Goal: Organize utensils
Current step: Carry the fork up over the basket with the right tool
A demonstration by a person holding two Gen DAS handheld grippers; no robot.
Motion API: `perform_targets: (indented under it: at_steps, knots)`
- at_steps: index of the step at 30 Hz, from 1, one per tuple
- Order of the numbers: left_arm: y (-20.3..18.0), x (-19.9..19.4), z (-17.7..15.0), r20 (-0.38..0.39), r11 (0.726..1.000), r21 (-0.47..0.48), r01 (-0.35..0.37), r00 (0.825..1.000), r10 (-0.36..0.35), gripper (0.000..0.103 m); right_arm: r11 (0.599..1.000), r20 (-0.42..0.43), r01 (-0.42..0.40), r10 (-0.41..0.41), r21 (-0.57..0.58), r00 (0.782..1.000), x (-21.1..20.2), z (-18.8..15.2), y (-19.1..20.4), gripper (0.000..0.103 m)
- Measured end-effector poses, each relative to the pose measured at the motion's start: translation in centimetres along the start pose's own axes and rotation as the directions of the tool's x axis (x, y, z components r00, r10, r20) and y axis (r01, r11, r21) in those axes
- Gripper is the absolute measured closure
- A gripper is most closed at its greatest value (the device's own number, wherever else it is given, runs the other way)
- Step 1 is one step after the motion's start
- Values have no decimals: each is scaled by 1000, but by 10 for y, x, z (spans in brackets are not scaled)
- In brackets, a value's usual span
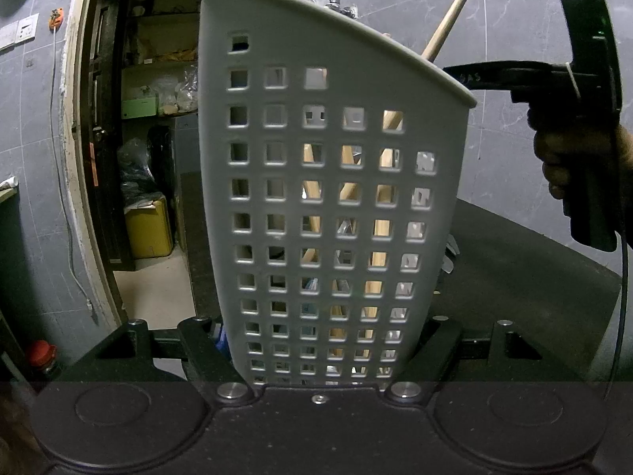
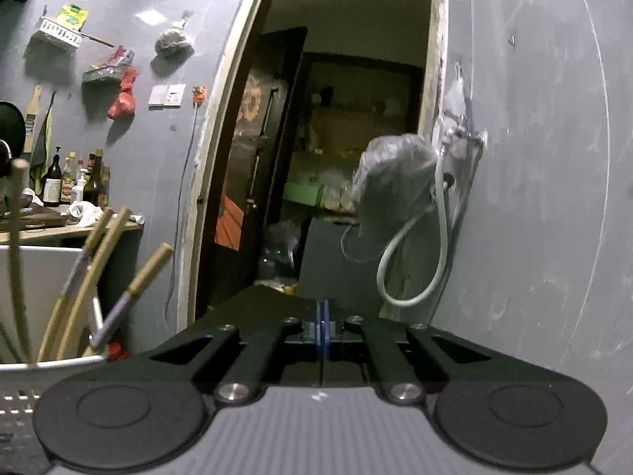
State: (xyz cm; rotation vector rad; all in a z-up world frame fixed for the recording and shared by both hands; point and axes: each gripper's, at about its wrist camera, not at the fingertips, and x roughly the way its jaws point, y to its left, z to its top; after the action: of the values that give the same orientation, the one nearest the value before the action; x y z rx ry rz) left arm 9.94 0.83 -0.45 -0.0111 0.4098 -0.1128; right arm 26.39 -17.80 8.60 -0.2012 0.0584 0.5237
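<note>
The left gripper points a little downward, its fingers pinching the base of the grey caddy, which rises straight ahead of it with wooden handles poking out the top. Right of the caddy, a hand holds the right gripper nearly level, its blue pads pressed together on nothing, the handles to its left.

Upright grey perforated utensil holder – wooden-handled utensils leaning inside it
</note>
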Motion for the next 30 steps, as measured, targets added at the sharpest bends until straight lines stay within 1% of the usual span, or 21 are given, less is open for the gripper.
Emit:
perform_targets:
  at_steps: [4, 11, 15, 20, 23, 27, 30]
  knots:
    - [1, 0, 0, 1, 1000, -3, 2, 1000, -2, 26, 1000, 42, 24, -23, -13, 999, -12, 2, 6, 101]
    - [1, 0, 0, 2, 1000, -4, 3, 1000, -3, 26, 999, 68, 38, -38, -4, 997, -18, 3, 1, 101]
    - [2, 1, 0, 2, 1000, -5, 5, 1000, -5, 26, 999, 98, 53, -53, -1, 994, -25, 13, -1, 101]
    - [3, 0, 0, 3, 1000, -4, 5, 1000, -5, 26, 998, 126, 64, -64, 5, 990, -35, 40, -10, 101]
    - [3, 0, 0, 3, 1000, -5, 7, 1000, -7, 26, 996, 152, 88, -87, -3, 985, -42, 61, -17, 101]
    - [3, 1, 0, 3, 1000, -5, 8, 1000, -8, 26, 990, 214, 135, -124, -37, 969, -53, 91, -19, 101]
    - [3, 0, 0, 3, 1000, -5, 7, 1000, -7, 26, 988, 268, 146, -128, -45, 955, -64, 115, -18, 101]
